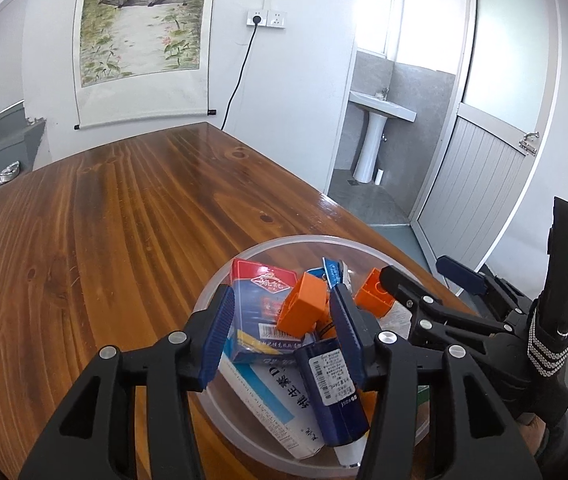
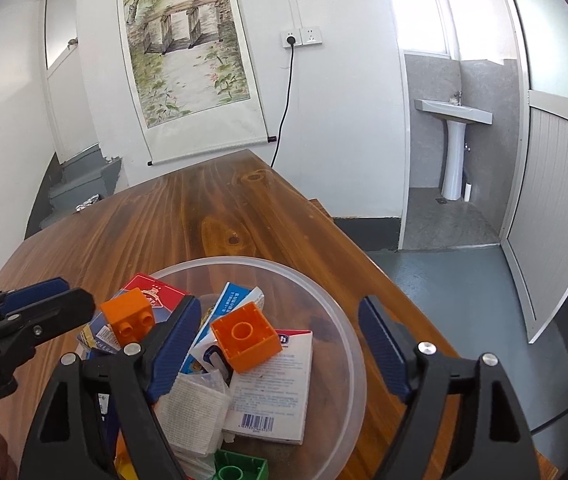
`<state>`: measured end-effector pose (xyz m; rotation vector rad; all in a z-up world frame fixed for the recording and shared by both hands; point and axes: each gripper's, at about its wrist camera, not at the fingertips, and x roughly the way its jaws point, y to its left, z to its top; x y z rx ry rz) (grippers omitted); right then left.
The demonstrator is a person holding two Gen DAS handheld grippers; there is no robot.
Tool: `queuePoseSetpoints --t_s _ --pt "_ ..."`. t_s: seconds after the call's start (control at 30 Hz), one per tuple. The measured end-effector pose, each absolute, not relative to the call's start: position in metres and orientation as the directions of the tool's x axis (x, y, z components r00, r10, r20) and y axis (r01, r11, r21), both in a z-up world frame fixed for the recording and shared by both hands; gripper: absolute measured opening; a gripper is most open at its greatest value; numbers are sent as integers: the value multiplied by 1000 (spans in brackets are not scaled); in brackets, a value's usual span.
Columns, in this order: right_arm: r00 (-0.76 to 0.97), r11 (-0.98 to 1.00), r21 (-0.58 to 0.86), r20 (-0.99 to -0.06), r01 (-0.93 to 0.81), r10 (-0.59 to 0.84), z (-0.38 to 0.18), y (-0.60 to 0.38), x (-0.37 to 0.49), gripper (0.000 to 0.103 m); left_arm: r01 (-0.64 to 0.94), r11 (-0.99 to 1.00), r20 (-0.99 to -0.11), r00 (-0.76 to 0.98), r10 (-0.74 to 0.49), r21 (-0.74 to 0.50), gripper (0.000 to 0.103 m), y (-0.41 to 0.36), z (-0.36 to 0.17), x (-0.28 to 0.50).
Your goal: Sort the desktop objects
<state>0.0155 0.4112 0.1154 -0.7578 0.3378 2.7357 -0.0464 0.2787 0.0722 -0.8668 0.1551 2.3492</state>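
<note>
Both claws hang open over the clear bowl point(image 2: 335, 320) on the tabletop point(image 1: 104, 240), left claw point(image 1: 280, 332) and right claw point(image 2: 280, 344) gripping nothing, orange blocks point(image 2: 244, 336) and boxes dropped inside, so the next move probably means fetching more.

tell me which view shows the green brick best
The right wrist view, and only partly: the green brick sits at the bottom edge of the clear bowl, cut off by the frame. The left wrist view shows no brick shape, at most a green sliver behind the gripper.
</note>
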Motion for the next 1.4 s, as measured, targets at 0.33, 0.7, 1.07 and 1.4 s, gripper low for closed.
queuePoseSetpoints --t_s 0.33,0.7,1.07,1.4 --pt "-806 -875 200 -518 -440 287 115 424 39 97 -524 -844 -614 -630 476 -116 66 240 78 -23" --pt "-801 -859 227 -524 -459 289 110 400 68 102 -549 -834 -611 -639 467 -63 66 220 83 12" --pt "-790 -854 276 -572 -440 222 104 389 93 102 -523 -849 -618 -642 453 -79 66 199 76 29" --pt "-776 -924 118 -586 -365 232 128 345 118 102 -516 -854 -605 -663 441 -57 84 199 80 44"
